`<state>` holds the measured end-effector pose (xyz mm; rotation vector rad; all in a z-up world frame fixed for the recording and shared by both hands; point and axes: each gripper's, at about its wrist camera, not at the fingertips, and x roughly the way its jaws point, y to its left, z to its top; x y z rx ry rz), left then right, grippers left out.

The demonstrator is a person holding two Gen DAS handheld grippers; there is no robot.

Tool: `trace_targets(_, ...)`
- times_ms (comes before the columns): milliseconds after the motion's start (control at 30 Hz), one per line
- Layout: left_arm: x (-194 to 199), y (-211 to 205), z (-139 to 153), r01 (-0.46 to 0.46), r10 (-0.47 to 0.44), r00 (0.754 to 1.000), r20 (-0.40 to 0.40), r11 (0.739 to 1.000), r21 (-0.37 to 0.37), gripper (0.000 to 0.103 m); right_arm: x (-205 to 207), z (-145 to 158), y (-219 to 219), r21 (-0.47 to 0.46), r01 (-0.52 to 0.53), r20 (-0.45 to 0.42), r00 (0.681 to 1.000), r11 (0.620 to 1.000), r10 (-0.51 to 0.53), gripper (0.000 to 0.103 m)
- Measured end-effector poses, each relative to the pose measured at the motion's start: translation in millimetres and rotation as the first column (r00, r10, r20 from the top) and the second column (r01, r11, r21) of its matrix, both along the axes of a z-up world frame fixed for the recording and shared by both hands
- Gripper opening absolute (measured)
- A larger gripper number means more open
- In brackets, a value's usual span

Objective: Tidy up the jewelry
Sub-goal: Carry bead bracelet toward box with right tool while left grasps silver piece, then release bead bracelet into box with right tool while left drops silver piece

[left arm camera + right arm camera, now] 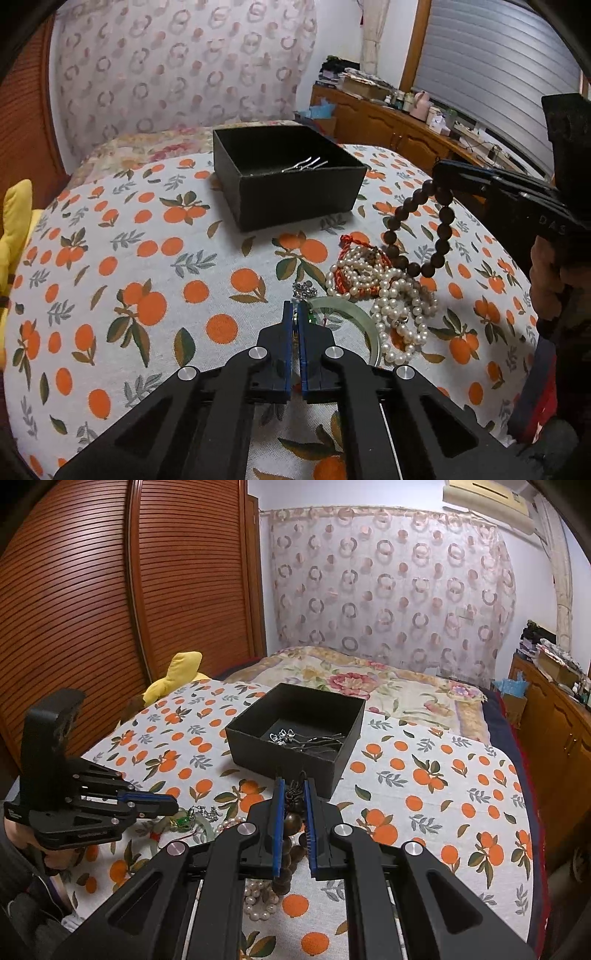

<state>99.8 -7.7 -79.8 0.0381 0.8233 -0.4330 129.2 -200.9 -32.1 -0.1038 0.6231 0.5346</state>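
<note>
A black open box [291, 184] sits on the orange-print cloth with silver hairpins [306, 164] inside; it also shows in the right wrist view [295, 734]. My right gripper [441, 173] is shut on a dark wooden bead bracelet [421, 236], lifted above the jewelry pile; the beads hang between its fingers in its own view [293, 812]. My left gripper [295, 314] is shut on a small green pendant piece [310, 316] beside a pale jade bangle [354, 317]. Pearl strands [391, 295] and a red cord [351, 243] lie in the pile.
A yellow plush toy [177, 675] lies at the cloth's left edge by the wooden wardrobe [92, 609]. A floral quilt [369, 686] lies behind the box. A wooden cabinet [406, 129] with clutter stands at the right.
</note>
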Motion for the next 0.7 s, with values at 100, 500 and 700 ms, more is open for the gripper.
trace_targets(100,-1.1,4.2,9.4,-0.014,0.014,1.0,0.026,1.0,-0.018,0.002,0.3,0.2,0.8,0.0,0.0,0.001,1.0,1.0,0.0,0.012)
trace_targets(500,10.0,12.8,45.3,-0.047,0.053,0.993,0.105,0.997,-0.056,0.002,3.7,21.1,2.4,0.019,-0.011,0.048,0.999,1.0,0.011,0.012)
trace_targets(700,31.8,6.0,55.8,-0.045,0.052,0.991,0.126,0.997,-0.057,0.002,18.7,41.6,1.6,0.037,-0.022,0.087,0.996,0.999,0.018,0.012)
